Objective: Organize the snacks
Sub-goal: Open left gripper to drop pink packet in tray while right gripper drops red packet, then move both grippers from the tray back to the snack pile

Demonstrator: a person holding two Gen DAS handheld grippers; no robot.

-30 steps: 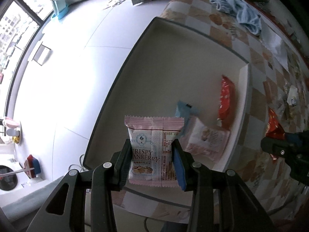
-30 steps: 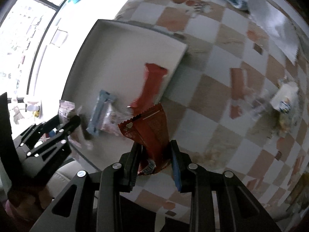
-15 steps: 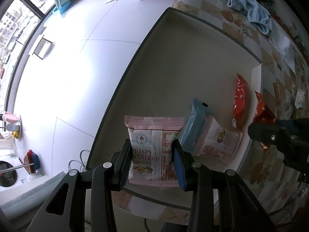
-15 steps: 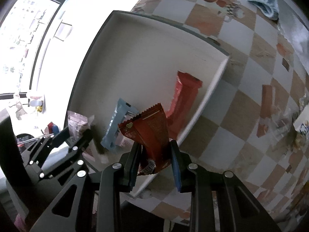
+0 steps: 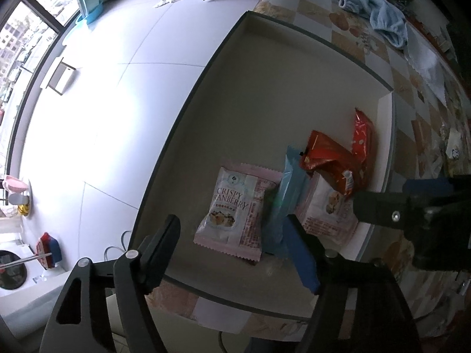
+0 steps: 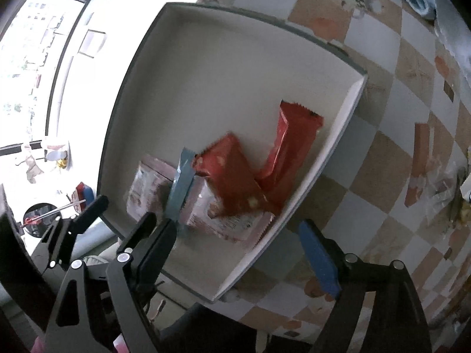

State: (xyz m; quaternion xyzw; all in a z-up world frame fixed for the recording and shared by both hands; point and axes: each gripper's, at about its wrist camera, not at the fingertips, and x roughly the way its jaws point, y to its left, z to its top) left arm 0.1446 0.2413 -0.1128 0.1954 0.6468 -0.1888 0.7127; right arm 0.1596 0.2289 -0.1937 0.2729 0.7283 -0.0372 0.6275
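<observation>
A white box point(image 5: 265, 94) with dark rim sits on the checkered table; it also shows in the right wrist view point(image 6: 212, 67). In its near corner lie a pink cranberry packet point(image 5: 235, 209), a blue packet point(image 5: 287, 194), a second pink packet point(image 5: 326, 211), a red-orange packet point(image 5: 329, 161) on top, and a long red packet point(image 5: 362, 138). My left gripper point(image 5: 235, 253) is open and empty just above the cranberry packet. My right gripper point(image 6: 235, 241) is open and empty above the red-orange packet point(image 6: 232, 173) and the box's near wall.
A blue towel point(image 5: 371, 14) lies on the table beyond the box. More wrappers lie on the table at the right point(image 6: 421, 158). The box hangs at the table edge, with white floor point(image 5: 117, 94) below on the left.
Both grippers have opened. The cranberry packet dropped from the left gripper into the box, and the red-orange packet dropped from the right gripper onto the pile.
</observation>
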